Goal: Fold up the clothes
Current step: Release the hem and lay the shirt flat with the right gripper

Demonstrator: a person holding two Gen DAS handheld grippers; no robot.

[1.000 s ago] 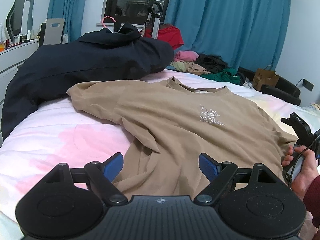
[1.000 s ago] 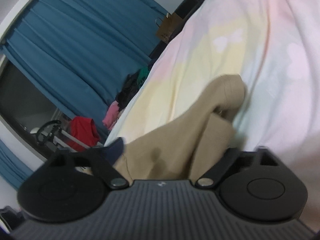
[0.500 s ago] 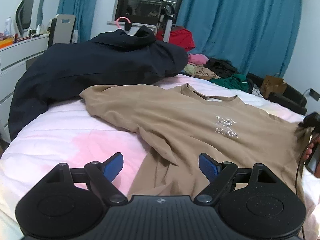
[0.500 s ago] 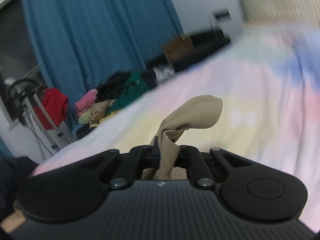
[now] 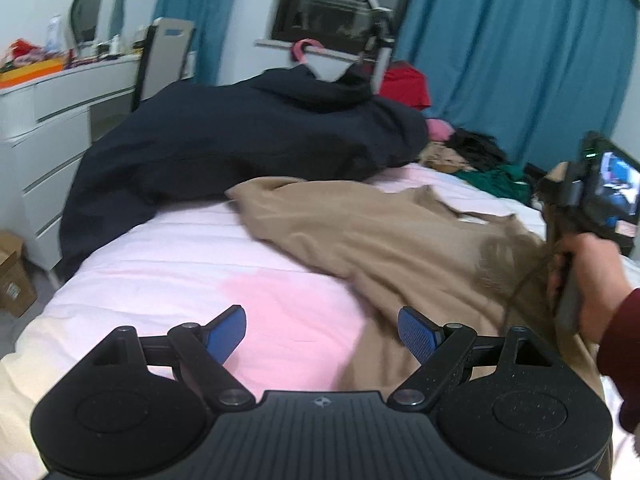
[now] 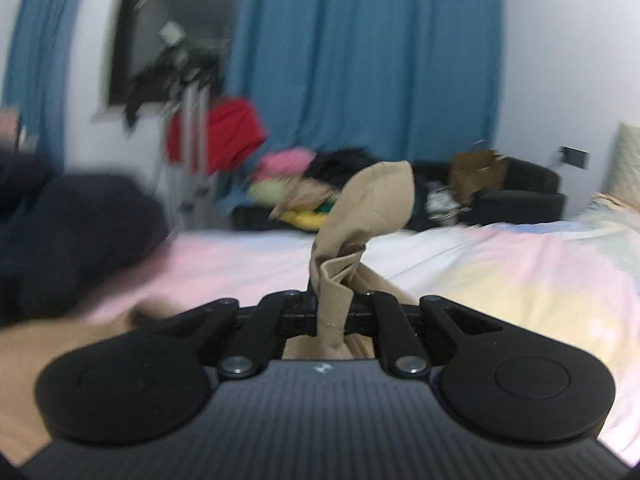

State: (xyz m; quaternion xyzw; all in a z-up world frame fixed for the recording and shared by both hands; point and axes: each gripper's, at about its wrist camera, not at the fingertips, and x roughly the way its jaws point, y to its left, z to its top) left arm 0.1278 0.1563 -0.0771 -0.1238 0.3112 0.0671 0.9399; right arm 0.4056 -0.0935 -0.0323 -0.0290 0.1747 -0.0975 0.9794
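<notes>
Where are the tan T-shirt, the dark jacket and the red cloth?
tan T-shirt (image 5: 384,240): left wrist view, its spread body.
dark jacket (image 5: 240,148): left wrist view, middle of its bulk.
red cloth (image 6: 228,132): right wrist view, its centre, blurred.

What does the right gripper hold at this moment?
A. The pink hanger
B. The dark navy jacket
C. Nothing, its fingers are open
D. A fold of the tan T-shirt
D: in the right wrist view the right gripper is shut on a bunched fold of the tan T-shirt, which stands up above the pastel bedsheet.
</notes>
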